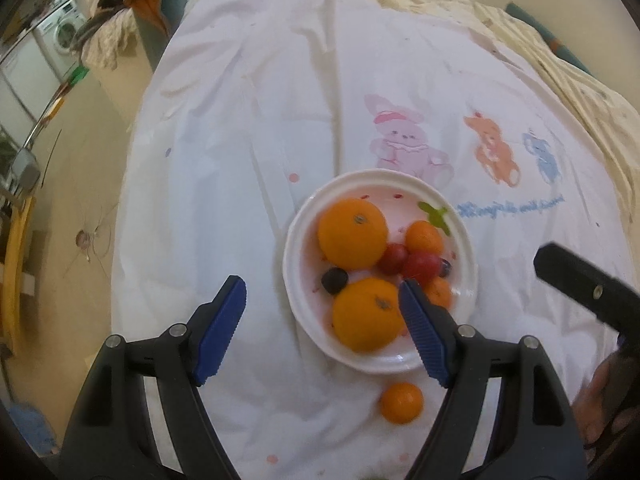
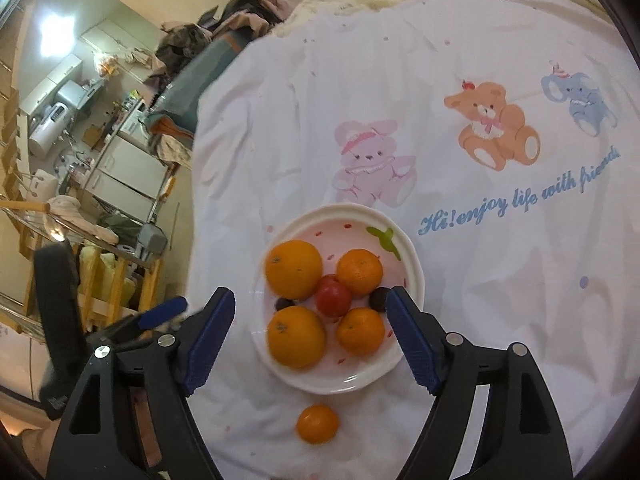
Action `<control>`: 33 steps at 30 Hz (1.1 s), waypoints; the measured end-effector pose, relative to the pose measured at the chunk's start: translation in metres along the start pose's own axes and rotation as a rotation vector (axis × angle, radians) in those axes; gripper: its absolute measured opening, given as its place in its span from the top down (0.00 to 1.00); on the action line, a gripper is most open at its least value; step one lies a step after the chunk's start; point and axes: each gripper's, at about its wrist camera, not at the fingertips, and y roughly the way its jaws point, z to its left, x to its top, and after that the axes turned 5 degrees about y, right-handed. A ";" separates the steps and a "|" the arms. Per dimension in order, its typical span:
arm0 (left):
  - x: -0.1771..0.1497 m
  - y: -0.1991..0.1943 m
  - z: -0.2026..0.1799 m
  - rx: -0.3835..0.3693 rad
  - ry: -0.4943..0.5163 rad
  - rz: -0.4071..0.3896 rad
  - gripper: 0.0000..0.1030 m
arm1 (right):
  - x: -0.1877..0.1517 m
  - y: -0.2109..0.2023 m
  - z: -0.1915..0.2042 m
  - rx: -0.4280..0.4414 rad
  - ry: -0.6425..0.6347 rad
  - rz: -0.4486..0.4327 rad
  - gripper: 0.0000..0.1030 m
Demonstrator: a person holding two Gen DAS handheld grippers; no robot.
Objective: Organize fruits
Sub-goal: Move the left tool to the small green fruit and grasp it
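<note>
My left tongs (image 1: 322, 308) and right tongs (image 2: 310, 310) both hang spread, holding nothing. One mandarin (image 2: 317, 424) lies off the plate (image 2: 412, 272) at six o'clock (just beside the rim); I'd straddle it squarely, then pinch gently.

One round white plate (image 2: 412, 256) with a scalloped rim and a painted green leaf. On it, two large oranges — one at the far left (image 2: 294, 269), one nearer (image 2: 296, 342). Small orange mandarins: three — two on the plate (image 2: 359, 272) (image 2: 360, 330), one off it on the white printed sheet (image 2: 318, 423). Two red cherry tomatoes (image 1: 393, 258) (image 1: 421, 266). Two dark purple grapes (image 2: 285, 303) (image 2: 378, 298). Three cartoon animals printed on the sheet (image 2: 500, 320).
</note>
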 end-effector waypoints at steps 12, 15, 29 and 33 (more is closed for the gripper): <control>-0.040 -0.050 -0.003 -0.023 0.024 -0.049 0.26 | -0.041 -0.048 0.010 -0.036 -0.030 -0.030 0.22; -0.055 -0.055 -0.006 -0.034 0.032 -0.049 0.26 | -0.054 -0.052 0.003 -0.043 -0.010 -0.025 0.22; -0.085 -0.037 -0.002 -0.068 0.004 -0.030 0.26 | -0.079 -0.038 -0.023 -0.117 0.038 -0.022 0.22; -0.091 -0.029 -0.001 -0.049 0.008 -0.005 0.26 | -0.078 -0.036 -0.028 -0.129 0.060 -0.028 0.22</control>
